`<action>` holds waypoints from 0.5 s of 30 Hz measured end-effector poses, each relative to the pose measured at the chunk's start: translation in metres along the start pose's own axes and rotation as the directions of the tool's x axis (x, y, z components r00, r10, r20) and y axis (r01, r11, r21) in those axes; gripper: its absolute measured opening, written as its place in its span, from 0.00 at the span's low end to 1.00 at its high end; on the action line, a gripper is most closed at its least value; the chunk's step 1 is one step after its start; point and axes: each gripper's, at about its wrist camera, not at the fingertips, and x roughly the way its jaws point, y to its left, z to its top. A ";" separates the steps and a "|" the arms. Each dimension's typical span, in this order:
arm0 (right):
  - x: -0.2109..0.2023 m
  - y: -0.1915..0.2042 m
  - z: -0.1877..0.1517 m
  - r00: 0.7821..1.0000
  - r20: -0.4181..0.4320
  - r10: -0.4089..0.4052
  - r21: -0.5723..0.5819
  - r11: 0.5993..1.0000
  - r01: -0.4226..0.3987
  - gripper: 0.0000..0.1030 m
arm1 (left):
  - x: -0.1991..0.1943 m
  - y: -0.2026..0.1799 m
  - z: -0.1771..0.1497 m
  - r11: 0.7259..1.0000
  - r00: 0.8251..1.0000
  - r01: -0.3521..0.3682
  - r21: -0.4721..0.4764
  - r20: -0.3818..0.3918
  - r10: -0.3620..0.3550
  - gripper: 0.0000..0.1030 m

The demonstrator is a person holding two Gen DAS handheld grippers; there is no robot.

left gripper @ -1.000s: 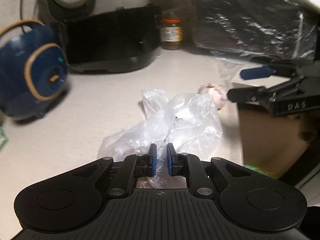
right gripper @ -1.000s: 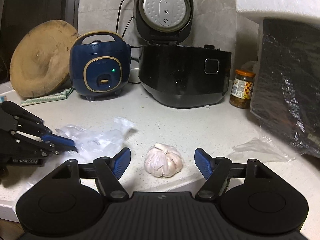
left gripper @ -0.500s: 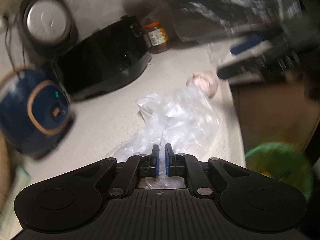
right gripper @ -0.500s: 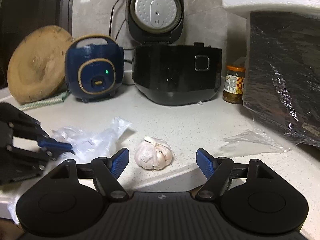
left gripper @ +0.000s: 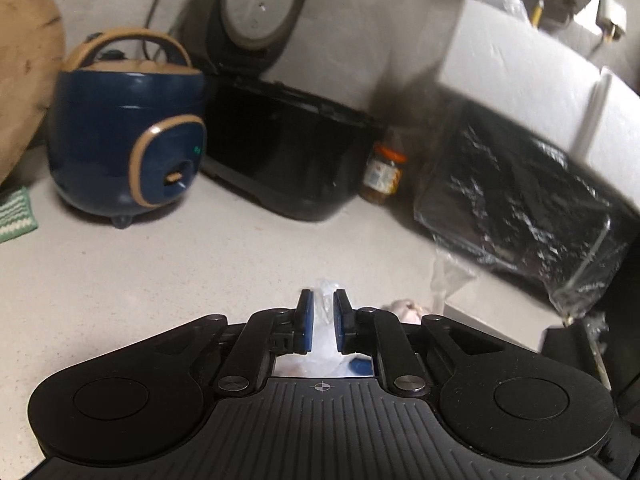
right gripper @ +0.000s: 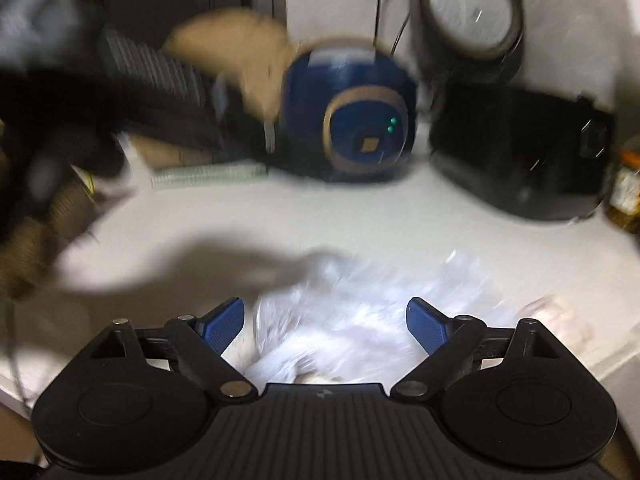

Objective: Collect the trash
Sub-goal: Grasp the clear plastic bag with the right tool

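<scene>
The left gripper has its blue fingers drawn narrow on a fold of the crumpled clear plastic bag, which shows between the pads and bunches behind them toward the camera — pinched, as far as the left wrist view tells. The right gripper stands with its fingers spread wide, having just been opening further; the same clear bag lies blurred between and ahead of them on the pale speckled bench, with neither pad touching it. A whitish garlic bulb sits just right of the left fingers, on the bench; in the right wrist view a pale smear right of the fingers is probably the same bulb. Well beyond the fingers stand a round navy rice cooker with tan trim, a black cooker with its lid raised and a small orange-lidded jar. The task looks to be in its early part: the bag is gripped by one side but not yet carried off, no bin appears in either view, and a loose scrap of clear film ahead and right of the left fingers waits to be gathered.
</scene>
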 end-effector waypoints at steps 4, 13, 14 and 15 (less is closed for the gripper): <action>-0.003 0.004 0.003 0.998 0.026 -0.054 -0.058 0.997 0.055 0.38 | -0.004 0.006 -0.001 1.000 0.999 -0.014 -0.011 0.043 0.014 0.12; -0.094 -0.068 0.021 0.912 0.275 -0.304 0.133 0.952 0.277 0.33 | 0.034 -0.019 0.007 0.998 0.997 0.053 0.017 0.051 -0.054 0.12; -0.098 -0.079 0.019 0.895 0.270 -0.356 0.158 0.933 0.323 0.33 | 0.044 -0.025 0.005 0.997 0.998 0.066 0.035 0.022 -0.066 0.12; -0.098 -0.091 0.015 0.879 0.256 -0.401 0.181 0.914 0.364 0.33 | 0.054 -0.032 0.003 0.995 0.997 0.078 0.056 -0.007 -0.078 0.12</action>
